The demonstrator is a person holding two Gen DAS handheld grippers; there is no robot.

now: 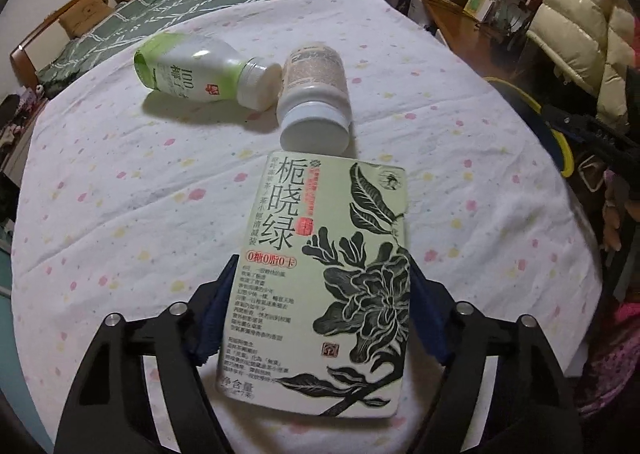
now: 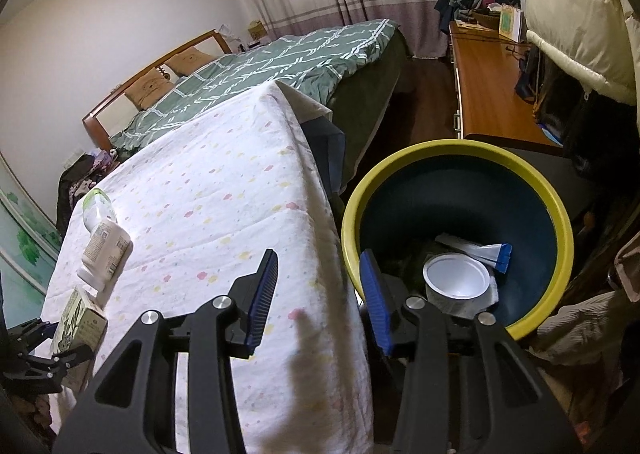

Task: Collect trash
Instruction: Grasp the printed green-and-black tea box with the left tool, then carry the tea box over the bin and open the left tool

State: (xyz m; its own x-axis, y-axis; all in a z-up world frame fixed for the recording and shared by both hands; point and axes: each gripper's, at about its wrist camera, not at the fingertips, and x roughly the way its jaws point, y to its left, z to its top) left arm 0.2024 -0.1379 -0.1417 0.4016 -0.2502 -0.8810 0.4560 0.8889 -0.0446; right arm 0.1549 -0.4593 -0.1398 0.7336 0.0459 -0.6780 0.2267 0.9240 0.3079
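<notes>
My left gripper [image 1: 320,286] is shut on a pale green tea box [image 1: 324,278] with black flower print, held just above the white spotted tablecloth [image 1: 120,194]. Beyond it lie a white jar [image 1: 314,94] and a green-and-white bottle [image 1: 192,72] on their sides. In the right wrist view the box [image 2: 78,324], jar [image 2: 105,254] and bottle [image 2: 96,208] show at the left. My right gripper [image 2: 320,282] is open and empty over the table's right edge, beside the yellow-rimmed blue bin [image 2: 560,230] that holds a white cup [image 2: 456,280] and a wrapper [image 2: 476,250].
A bed with a green quilt [image 2: 280,58] stands behind the table. A wooden desk [image 2: 492,94] and a cream puffer jacket [image 2: 576,22] are at the right. Clothes pile up at the far right [image 2: 580,326].
</notes>
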